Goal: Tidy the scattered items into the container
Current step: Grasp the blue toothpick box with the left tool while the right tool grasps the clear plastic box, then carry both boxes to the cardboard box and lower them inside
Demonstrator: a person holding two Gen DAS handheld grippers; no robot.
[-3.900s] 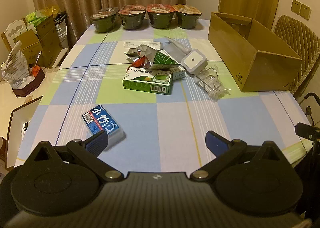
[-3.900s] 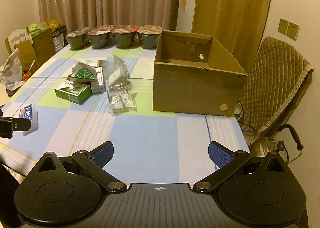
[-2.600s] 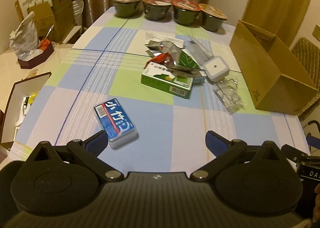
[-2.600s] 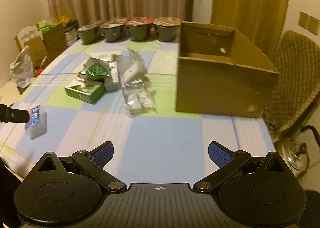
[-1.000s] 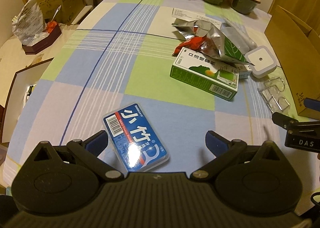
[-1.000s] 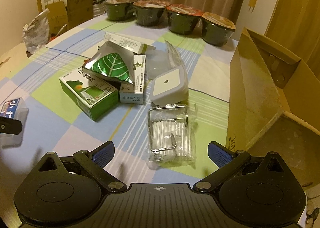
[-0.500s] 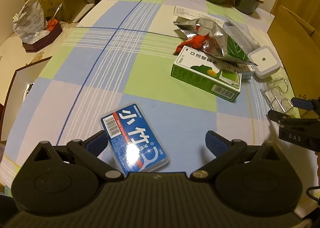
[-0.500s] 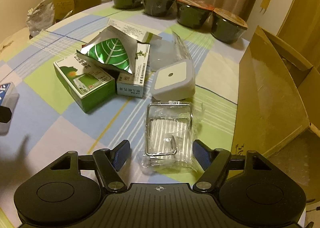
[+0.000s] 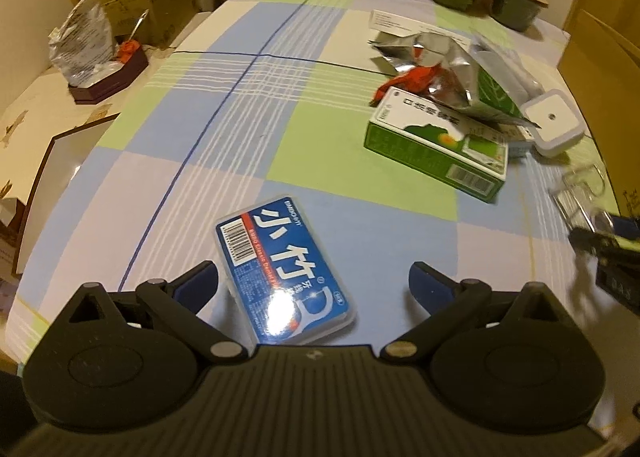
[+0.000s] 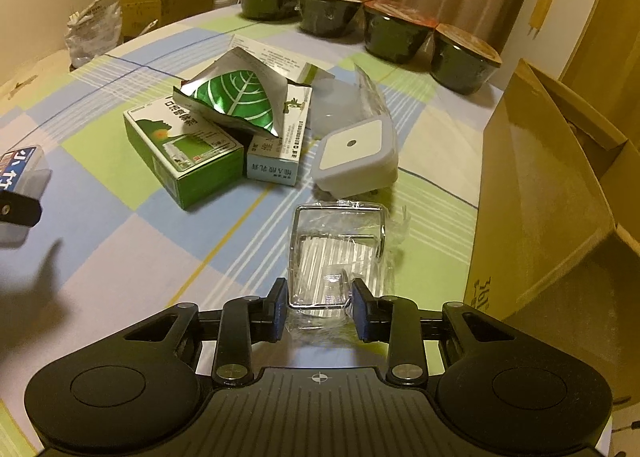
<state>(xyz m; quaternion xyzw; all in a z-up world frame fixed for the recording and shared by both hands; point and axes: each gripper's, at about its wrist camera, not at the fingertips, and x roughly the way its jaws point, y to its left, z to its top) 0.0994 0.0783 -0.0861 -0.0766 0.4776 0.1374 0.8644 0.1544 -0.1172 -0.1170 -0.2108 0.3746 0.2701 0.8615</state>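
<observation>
one wire rack (image 10: 338, 253), plastic-blurred, between right claw (image 10: 319, 311) pads.

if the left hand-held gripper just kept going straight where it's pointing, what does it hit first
Most likely the blue floss box, already lying between the open left hand-held gripper fingers. Beyond it lies bare tablecloth; depth is hard to judge.

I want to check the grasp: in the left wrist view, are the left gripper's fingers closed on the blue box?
No, the left gripper is open wide, its fingers apart, and the blue box lies flat on the table between them.

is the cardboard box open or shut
Open: the cardboard box has no lid and its flaps stand up, with the inner walls visible. Its floor is out of sight.
</observation>
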